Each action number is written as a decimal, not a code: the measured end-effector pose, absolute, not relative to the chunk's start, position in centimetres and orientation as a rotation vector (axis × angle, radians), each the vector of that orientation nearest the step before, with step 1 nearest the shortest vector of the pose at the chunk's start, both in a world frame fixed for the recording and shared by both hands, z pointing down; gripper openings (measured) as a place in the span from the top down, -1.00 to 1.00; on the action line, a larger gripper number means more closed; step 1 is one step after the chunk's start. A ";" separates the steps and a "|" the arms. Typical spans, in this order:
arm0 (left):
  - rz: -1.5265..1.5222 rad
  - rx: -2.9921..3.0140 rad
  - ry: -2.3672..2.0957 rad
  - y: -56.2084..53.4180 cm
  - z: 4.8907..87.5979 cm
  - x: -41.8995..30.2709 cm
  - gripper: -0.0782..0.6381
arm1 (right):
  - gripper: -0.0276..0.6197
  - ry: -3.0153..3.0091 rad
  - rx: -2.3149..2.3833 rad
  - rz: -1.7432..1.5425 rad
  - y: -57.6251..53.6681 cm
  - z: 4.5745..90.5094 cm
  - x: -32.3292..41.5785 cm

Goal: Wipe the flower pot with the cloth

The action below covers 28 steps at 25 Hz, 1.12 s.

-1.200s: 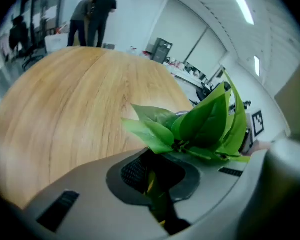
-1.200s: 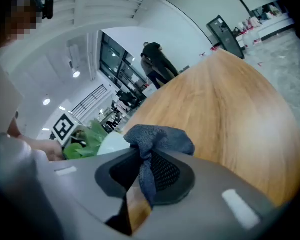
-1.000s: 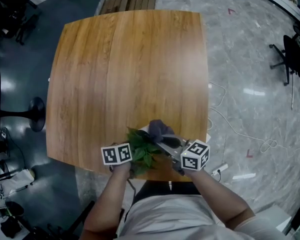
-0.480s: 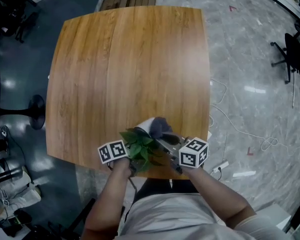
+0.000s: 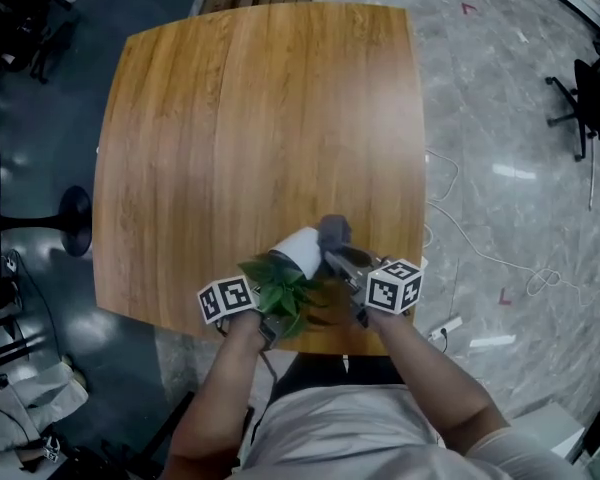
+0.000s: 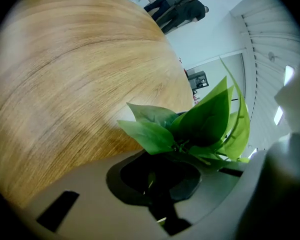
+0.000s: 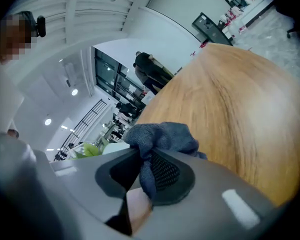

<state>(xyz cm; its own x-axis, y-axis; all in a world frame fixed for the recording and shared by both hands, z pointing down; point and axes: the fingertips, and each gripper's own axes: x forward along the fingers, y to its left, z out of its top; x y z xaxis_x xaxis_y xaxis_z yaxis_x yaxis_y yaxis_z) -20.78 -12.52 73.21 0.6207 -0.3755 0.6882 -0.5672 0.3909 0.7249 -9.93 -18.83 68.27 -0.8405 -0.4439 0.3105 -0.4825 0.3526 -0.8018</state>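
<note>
1 overhead, 2 jaw-level, shared table

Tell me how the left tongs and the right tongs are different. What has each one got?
The left tongs are shut on the green plant, while the right tongs are shut on a blue-grey cloth. The left tongs hold the white flower pot tilted by its plant; the right tongs hold the cloth right beside that pot. Both are over the near edge of the table.
</note>
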 end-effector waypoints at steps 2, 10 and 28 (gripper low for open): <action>0.133 1.194 -0.948 -12.3 73.3 -20.9 0.72 | 0.74 -2.605 0.782 1.551 -17.2 65.6 -11.6; 0.063 1.133 -0.917 -12.0 73.8 -21.0 0.72 | 0.74 -2.646 0.779 1.513 -16.5 66.6 -12.0; -0.089 1.029 -0.863 -12.0 74.4 -20.7 0.72 | 0.74 -2.573 0.860 1.491 -16.8 69.2 -11.1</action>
